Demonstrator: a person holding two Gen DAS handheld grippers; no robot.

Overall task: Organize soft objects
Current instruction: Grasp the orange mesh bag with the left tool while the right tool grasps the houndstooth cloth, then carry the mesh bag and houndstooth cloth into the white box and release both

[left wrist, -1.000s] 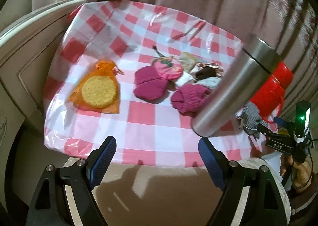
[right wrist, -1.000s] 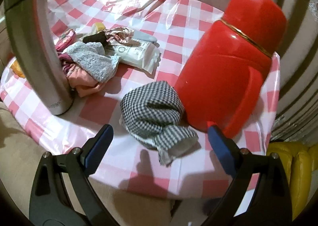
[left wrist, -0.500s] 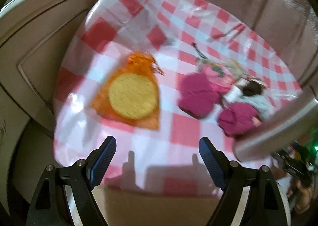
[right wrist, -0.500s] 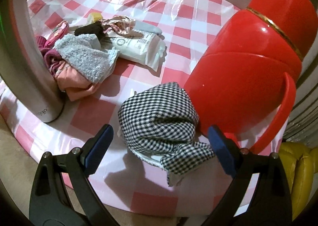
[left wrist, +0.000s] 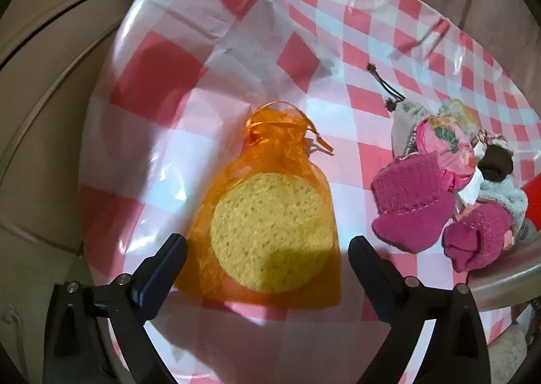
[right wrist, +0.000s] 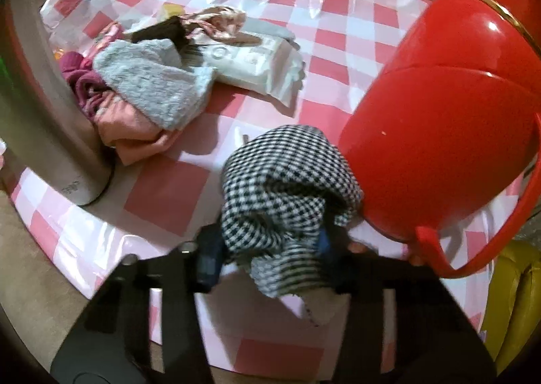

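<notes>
Your right gripper [right wrist: 267, 255] has just closed on the checked cloth [right wrist: 287, 181] at the table's near edge, pressed against the red jug [right wrist: 439, 134]. Your left gripper [left wrist: 267, 248], jaws just widened, straddles the orange pouch [left wrist: 267, 215]; pink knits [left wrist: 409, 201] lie nearby.

Orange pouch [left wrist: 270, 215], black-and-white checked cloth [right wrist: 287, 188], red-and-white checked tablecloth [left wrist: 216, 32].

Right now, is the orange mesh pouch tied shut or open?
Tied shut: the orange mesh pouch is cinched at its neck by a ribbon, with the yellow round sponge inside. It lies flat on the checkered tablecloth.
</notes>
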